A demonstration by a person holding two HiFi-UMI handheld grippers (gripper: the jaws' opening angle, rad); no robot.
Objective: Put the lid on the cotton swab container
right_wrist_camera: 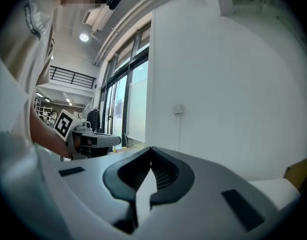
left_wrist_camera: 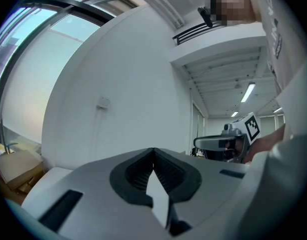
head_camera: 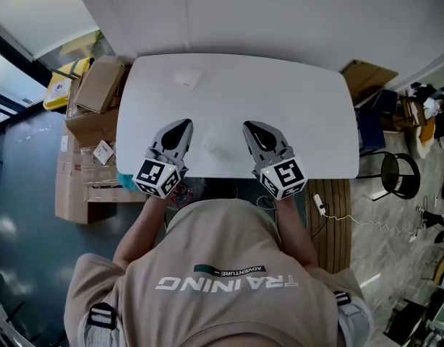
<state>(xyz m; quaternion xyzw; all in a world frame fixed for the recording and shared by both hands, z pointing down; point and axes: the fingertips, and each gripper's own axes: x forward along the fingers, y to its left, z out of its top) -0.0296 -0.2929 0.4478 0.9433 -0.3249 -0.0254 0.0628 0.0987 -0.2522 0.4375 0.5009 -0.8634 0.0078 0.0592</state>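
Observation:
In the head view a small pale object (head_camera: 187, 78), hard to make out against the white table (head_camera: 309, 100), lies near the far left. A faint translucent shape (head_camera: 213, 147) rests near the front edge between my two grippers; I cannot tell which is lid or container. My left gripper (head_camera: 185, 124) and right gripper (head_camera: 249, 126) hover over the front edge, both shut and empty. In the left gripper view the left gripper (left_wrist_camera: 153, 151) points at a white wall, with the right gripper (left_wrist_camera: 228, 143) beside it. The right gripper (right_wrist_camera: 151, 149) likewise faces the wall, the left gripper (right_wrist_camera: 88, 139) at its side.
Cardboard boxes (head_camera: 97, 87) are stacked on the floor left of the table. A black stool (head_camera: 400, 176) and another box (head_camera: 368, 78) stand to the right. A power strip with its cable (head_camera: 319, 205) lies by the table's front right corner.

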